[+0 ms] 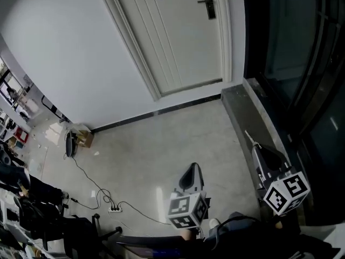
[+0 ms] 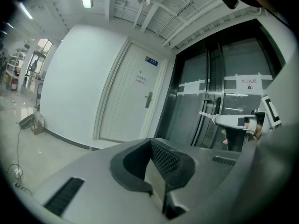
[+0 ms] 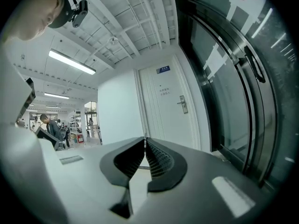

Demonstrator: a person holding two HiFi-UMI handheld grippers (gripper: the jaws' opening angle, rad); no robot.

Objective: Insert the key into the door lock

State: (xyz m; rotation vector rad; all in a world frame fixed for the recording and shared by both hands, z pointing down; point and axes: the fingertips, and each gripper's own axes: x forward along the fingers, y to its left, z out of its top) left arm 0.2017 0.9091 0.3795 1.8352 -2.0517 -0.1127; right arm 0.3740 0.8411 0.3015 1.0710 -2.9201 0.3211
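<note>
**Finding:** the white panelled door [image 1: 172, 36] is shut, upper centre of the head view. Its dark metal lock plate with lever handle [image 1: 208, 3] is well apart from both tools, and no keyhole can be made out at this range.

**Right gripper** [image 1: 256, 147], lower right: jaws pressed together on a thin silvery key [image 1: 249, 137] that projects forward.

**Left gripper** [image 1: 192, 167], lower centre: jaws together, holding nothing.

**Recommendation:** approach the door first, then square the key to the lock and find the keyhole before pushing.
</note>
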